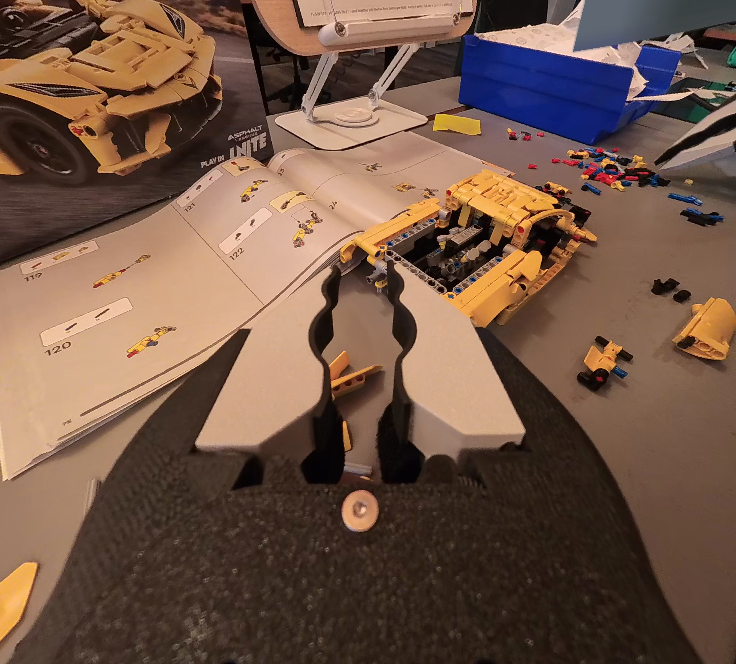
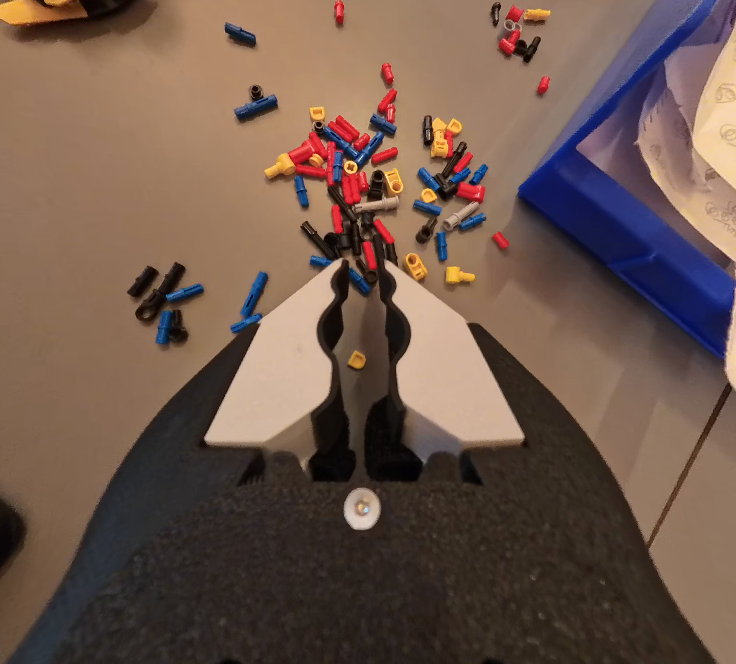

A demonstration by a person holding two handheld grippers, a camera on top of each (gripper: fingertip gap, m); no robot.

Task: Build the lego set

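While the box [image 1: 99, 59] stands upright along the far left edge of the grey table [image 1: 597, 485], the open instruction booklet [image 1: 159, 286] spreads in front of it, its right-hand pages running under the rear of the half-built yellow car [image 1: 478, 246]. The left gripper [image 1: 363, 278] hovers above the booklet's near edge with its jaws spread and nothing between them; its tips sit just short of the car's grey beam, and a small yellow plate piece [image 1: 350, 376] lies on the table below the gap. Behind, a document stand [image 1: 350, 118] sits at the booklet's far edge. Right of the car, bare table separates it from a yellow sub-assembly [image 1: 605, 364] and a curved yellow panel [image 1: 707, 332].

Further right, the scattered pile of pins [image 2: 370, 182] lies between the car and the blue bin [image 2: 637, 206], with open table on both flanks. The right gripper [image 2: 363, 270] points down at the pile's near edge, jaws parted and holding nothing, tips among black and red pins; a lone yellow bush [image 2: 356, 360] lies beneath the fingers.
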